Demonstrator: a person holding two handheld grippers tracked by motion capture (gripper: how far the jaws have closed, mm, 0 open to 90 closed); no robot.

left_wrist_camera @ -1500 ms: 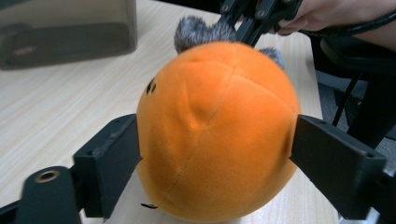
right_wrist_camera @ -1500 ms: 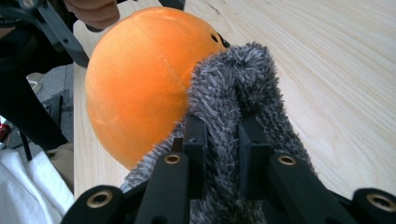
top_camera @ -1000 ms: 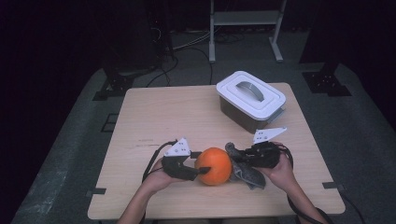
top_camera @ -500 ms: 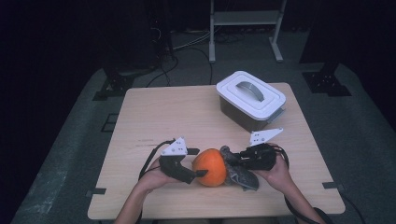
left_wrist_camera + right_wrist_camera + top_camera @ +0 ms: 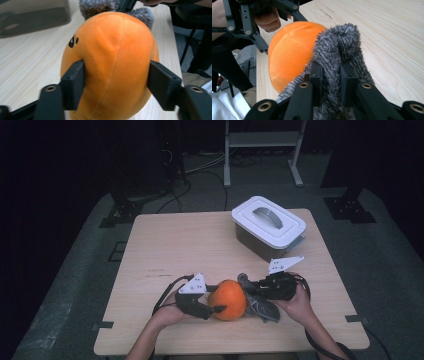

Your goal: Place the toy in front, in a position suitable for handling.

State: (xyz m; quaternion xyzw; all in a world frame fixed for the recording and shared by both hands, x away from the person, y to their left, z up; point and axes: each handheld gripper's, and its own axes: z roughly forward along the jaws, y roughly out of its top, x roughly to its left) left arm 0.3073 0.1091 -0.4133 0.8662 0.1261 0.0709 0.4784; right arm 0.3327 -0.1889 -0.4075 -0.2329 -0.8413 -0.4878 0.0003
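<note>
Since the earlier frame: both hands and the toy have shifted slightly toward the surface's left side; the left hand-held gripper's jaws have just been closing again, with the toy between them.

Left hand-held gripper [image 5: 216, 309]: jaws set on either side of the orange plush toy [image 5: 228, 300], pads pressing into its soft sides in the left gripper view.

Right hand-held gripper [image 5: 253, 290]: jaws drawn tight, pinching the grey fuzzy part [image 5: 342, 50] joined to the toy's far end.

Toy's place: lying on the surface [image 5: 170, 245] near the front edge, about midway along it, between the two hands.

Lidded box [image 5: 268, 227]: white lid on, toward the far right corner, well apart from the toy.

Progress, as judged: two-sided hold secured; lifting or pulling the toy, and any placing, not yet done.
</note>
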